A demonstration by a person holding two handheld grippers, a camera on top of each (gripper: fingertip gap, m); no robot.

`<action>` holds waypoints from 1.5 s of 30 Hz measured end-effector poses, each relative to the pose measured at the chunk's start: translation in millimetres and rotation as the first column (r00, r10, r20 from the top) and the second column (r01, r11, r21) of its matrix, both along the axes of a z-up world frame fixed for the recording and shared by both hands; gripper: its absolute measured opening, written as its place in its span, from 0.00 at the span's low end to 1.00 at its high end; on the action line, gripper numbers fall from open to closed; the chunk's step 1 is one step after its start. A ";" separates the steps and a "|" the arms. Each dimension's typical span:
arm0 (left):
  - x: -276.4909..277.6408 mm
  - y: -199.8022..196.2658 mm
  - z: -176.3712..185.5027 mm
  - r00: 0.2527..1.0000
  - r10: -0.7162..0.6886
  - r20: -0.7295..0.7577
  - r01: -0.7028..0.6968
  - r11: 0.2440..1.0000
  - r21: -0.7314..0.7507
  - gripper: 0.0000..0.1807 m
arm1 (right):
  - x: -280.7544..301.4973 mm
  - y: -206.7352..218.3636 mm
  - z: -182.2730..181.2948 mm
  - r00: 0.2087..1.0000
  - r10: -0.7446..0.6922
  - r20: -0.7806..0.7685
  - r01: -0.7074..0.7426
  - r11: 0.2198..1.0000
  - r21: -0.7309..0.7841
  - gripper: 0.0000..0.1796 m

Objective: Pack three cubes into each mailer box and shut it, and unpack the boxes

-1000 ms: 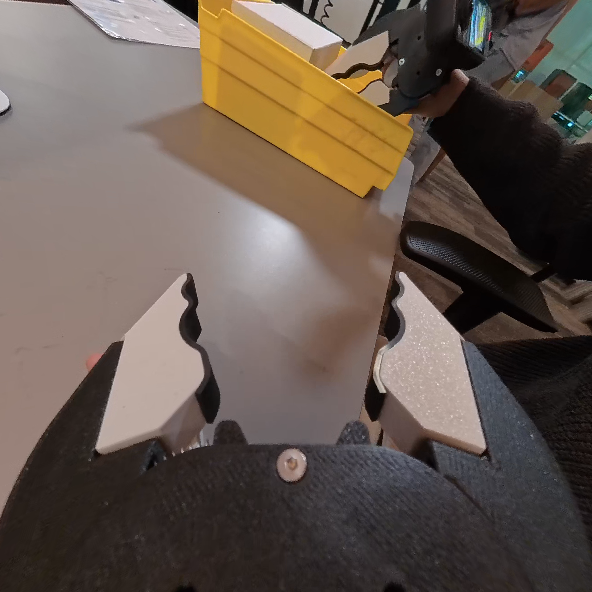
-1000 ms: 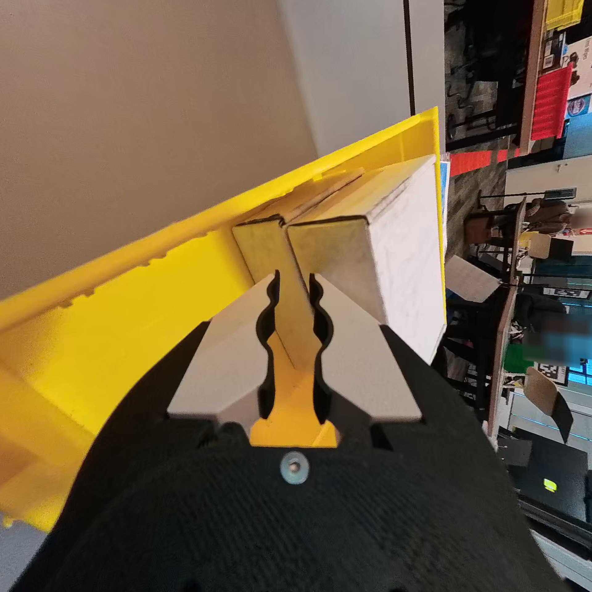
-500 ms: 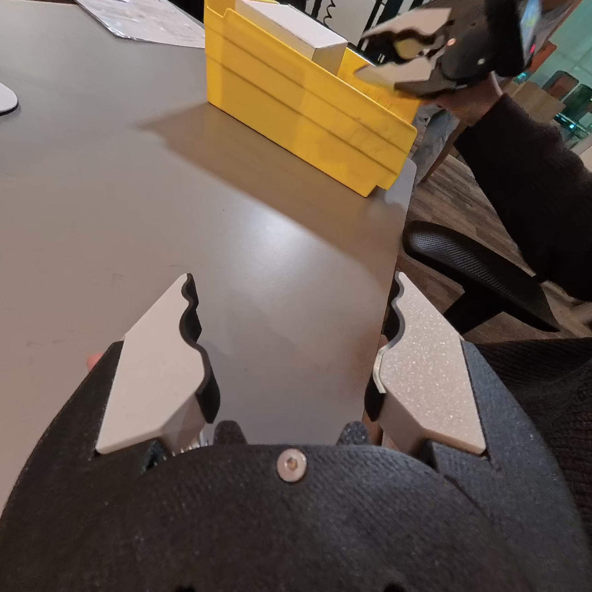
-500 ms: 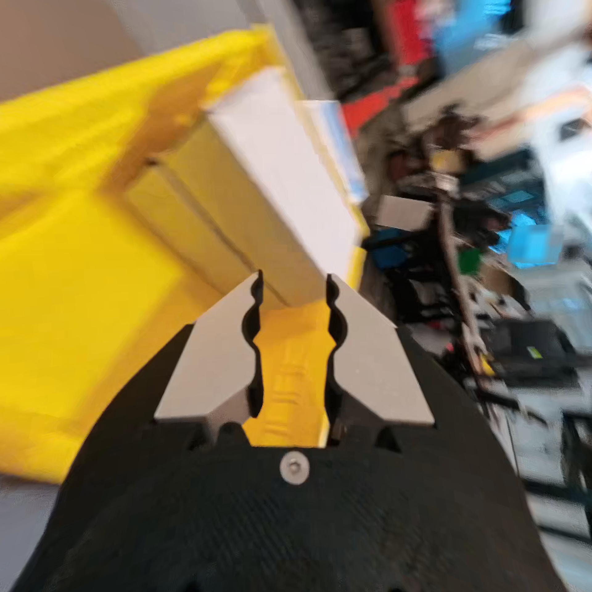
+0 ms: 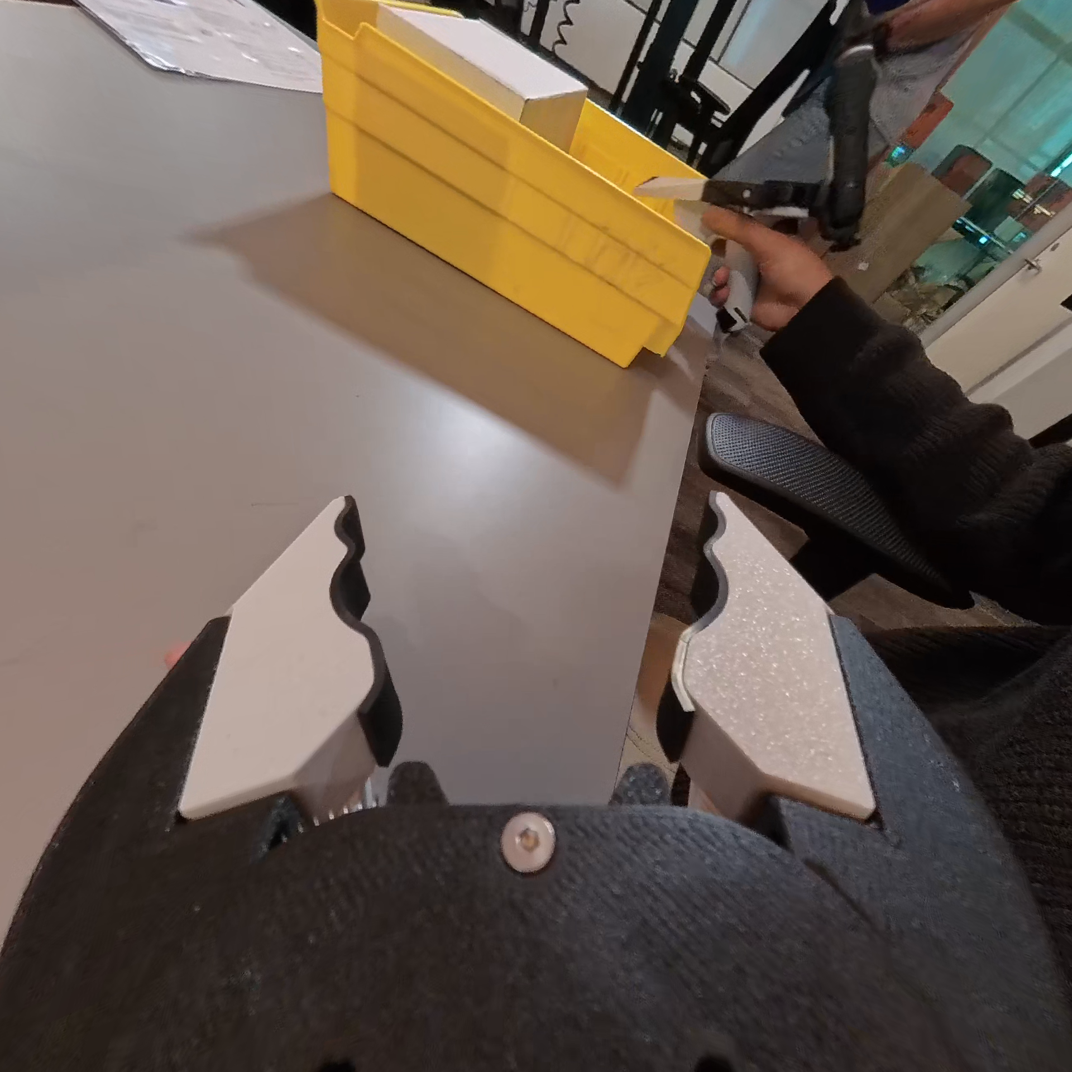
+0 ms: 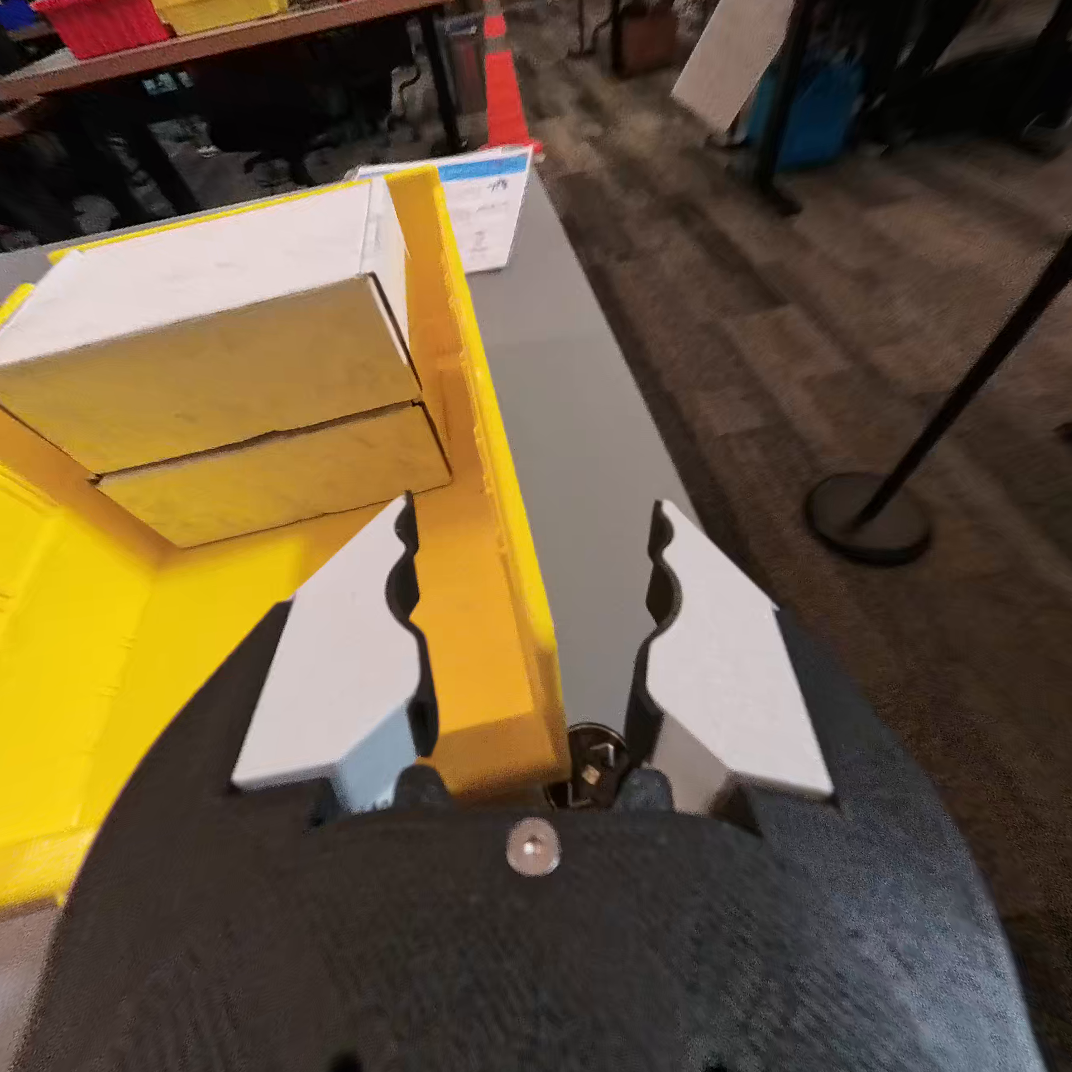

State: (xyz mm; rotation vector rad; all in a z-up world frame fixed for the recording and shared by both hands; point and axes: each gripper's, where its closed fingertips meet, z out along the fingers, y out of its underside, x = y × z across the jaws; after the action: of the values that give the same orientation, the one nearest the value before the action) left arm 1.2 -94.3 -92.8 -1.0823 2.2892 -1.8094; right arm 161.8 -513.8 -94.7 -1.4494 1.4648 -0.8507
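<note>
Left gripper (image 5: 531, 504): jaws wide apart, nothing between them, low over the smooth grey table (image 5: 174, 377) near its edge. Long yellow plastic bin (image 5: 499, 232) at 12 o'clock, well apart.

Right gripper (image 6: 533, 504): jaws wide, empty, straddling the bin's near end wall. Two closed white cardboard mailer boxes (image 6: 232, 371) stacked inside the bin at its 10 o'clock, just beyond the left fingertip.
</note>
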 end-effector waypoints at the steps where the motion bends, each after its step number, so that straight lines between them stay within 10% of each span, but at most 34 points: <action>1: -0.8 -1.0 1.0 1.000 -0.002 0.007 0.002 1.000 0.005 0.63 | 4.9 3.5 -6.1 0.999 0.018 -0.033 -0.016 0.999 0.040 0.42; 8: -4.6 6.2 5.6 0.998 0.041 0.043 -0.043 0.999 0.032 0.62 | 18.7 25.6 -40.1 0.971 0.149 -0.188 -0.099 0.963 0.252 0.11; 14: 8.3 94.4 18.1 0.877 0.472 0.090 -0.480 0.867 0.134 0.50 | 8.4 48.8 -31.7 0.973 0.173 -0.154 -0.141 0.969 0.203 0.02; 22: -33.3 297.3 59.7 0.372 0.744 0.555 -0.925 0.244 0.293 0.53 | 5.8 120.5 -12.9 0.924 0.353 -0.148 -0.315 0.921 0.230 0.01; 25: -50.7 345.6 53.7 0.309 0.744 0.593 -0.932 0.112 0.346 0.53 | 3.4 161.5 2.7 0.888 0.442 -0.126 -0.405 0.882 0.241 0.01; 34: -43.0 375.0 -11.6 0.449 0.773 0.449 -0.850 0.213 0.482 0.04 | -21.1 290.2 25.0 0.729 0.673 -0.124 -0.640 0.734 0.228 0.01; 45: -71.6 403.2 39.0 0.396 0.824 0.405 -0.886 0.226 0.404 0.03 | -46.6 461.7 -7.3 0.609 0.786 -0.107 -0.750 0.615 0.244 0.02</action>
State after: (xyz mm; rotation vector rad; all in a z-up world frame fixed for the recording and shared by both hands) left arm -70.4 308.9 -53.8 -1.5660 1.3604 -0.6050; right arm 115.3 -52.1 -102.0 -1.8399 0.8358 -0.0126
